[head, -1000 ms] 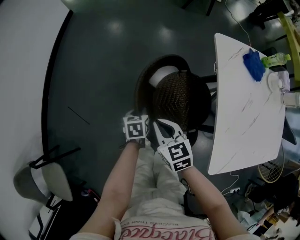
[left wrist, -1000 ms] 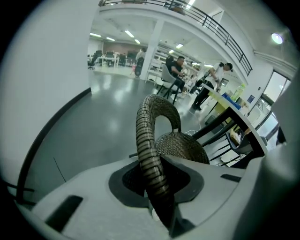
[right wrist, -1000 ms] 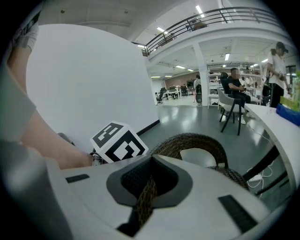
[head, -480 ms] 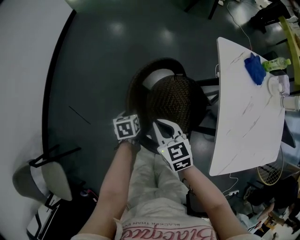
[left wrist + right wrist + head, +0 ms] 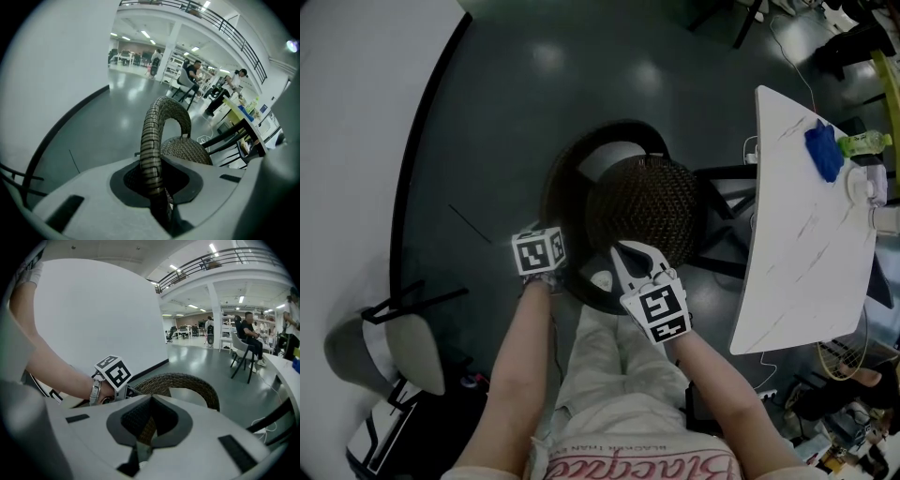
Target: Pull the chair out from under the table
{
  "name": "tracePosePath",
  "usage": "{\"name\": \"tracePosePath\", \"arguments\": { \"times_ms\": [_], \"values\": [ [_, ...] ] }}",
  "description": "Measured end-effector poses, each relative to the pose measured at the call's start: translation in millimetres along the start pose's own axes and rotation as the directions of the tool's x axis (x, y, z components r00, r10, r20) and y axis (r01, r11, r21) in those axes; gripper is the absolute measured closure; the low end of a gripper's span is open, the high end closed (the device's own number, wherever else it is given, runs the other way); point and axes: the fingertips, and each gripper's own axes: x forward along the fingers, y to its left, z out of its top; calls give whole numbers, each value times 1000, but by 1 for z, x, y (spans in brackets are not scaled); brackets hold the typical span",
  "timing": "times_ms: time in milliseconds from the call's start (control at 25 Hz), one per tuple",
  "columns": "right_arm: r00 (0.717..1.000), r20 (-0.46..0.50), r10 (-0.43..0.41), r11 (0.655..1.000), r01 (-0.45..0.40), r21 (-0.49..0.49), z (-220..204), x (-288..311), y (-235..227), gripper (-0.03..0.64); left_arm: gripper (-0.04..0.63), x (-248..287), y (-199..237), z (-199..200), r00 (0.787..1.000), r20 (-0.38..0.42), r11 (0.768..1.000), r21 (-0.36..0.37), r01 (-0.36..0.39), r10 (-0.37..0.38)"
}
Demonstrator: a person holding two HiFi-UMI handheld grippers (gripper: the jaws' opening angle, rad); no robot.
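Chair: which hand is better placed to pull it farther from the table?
Left, marginally. The left gripper clamps the chair rim on the side away from the table; the right gripper clamps it nearer the table.

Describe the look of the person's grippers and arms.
The left gripper and right gripper are pale grey plastic with dark inner pads; each carries a white cube printed with black square markers. Forearms are unsleeved; the left one wears a banded watch.

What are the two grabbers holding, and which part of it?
The wicker chair, by its curved woven back rim: the left gripper and the right gripper each clamp that rim.
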Motion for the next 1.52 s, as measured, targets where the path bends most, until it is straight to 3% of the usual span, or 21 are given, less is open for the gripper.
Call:
{"name": "tracePosePath", "arguments": {
  "times_ms": [480,600,760,920,1240,1360,1520],
  "values": [
    [999,-18,46,998,-47,-49,4,9,37,614,545,-15,45,-3,1000,3,998,57,1,-1],
    [999,-16,44,998,-45,-53,6,7,40,614,538,-17,45,-3,1000,6,999,41,0,0],
    [998,-16,56,997,-57,-57,9,1,49,614,480,-25,51,-5,1000,8,1000,12,-21,21],
    [999,-3,44,996,-45,-75,13,-10,49,614,425,-41,43,-11,999,36,1000,-5,25,-25],
    [999,46,29,993,-24,-115,34,-42,48,614,350,-90,20,-13,985,161,997,-42,70,-62],
    [997,73,30,990,-20,-142,46,-58,54,614,350,-116,12,-9,974,221,998,-9,56,-53],
    [994,94,47,989,-33,-147,60,-77,62,614,350,-150,-18,-6,954,291,993,112,37,-68]
  ]
}}
